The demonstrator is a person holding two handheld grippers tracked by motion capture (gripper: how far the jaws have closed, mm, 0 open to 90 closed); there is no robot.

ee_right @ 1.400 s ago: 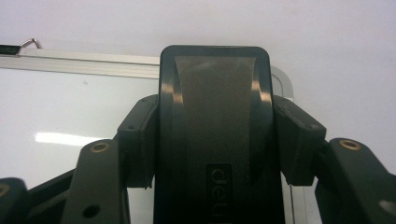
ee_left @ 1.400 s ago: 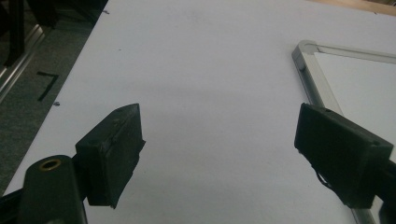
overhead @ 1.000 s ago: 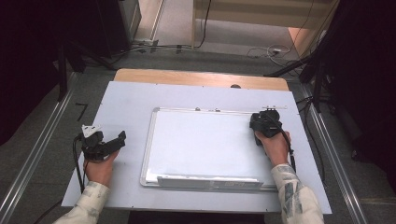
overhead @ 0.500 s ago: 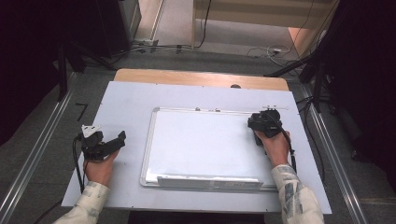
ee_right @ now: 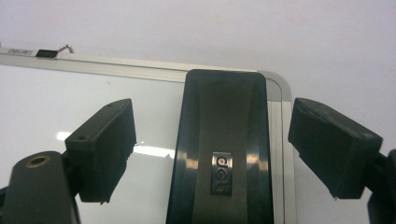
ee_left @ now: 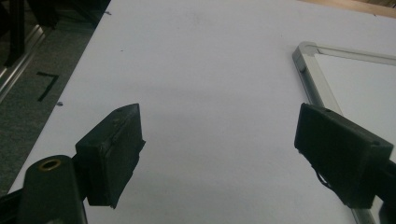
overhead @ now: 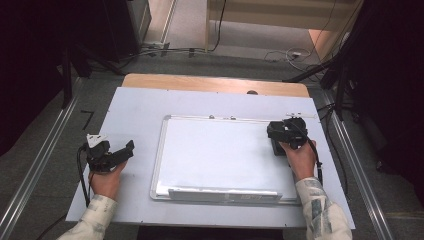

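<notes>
While the black whiteboard eraser lies flat on the whiteboard at its 2 o'clock corner, my right gripper straddles it, jaws just opened wide, pads clear on both sides. Board sits mid-table. Left gripper, at board's 9 o'clock, spread w/ nothing between.
</notes>
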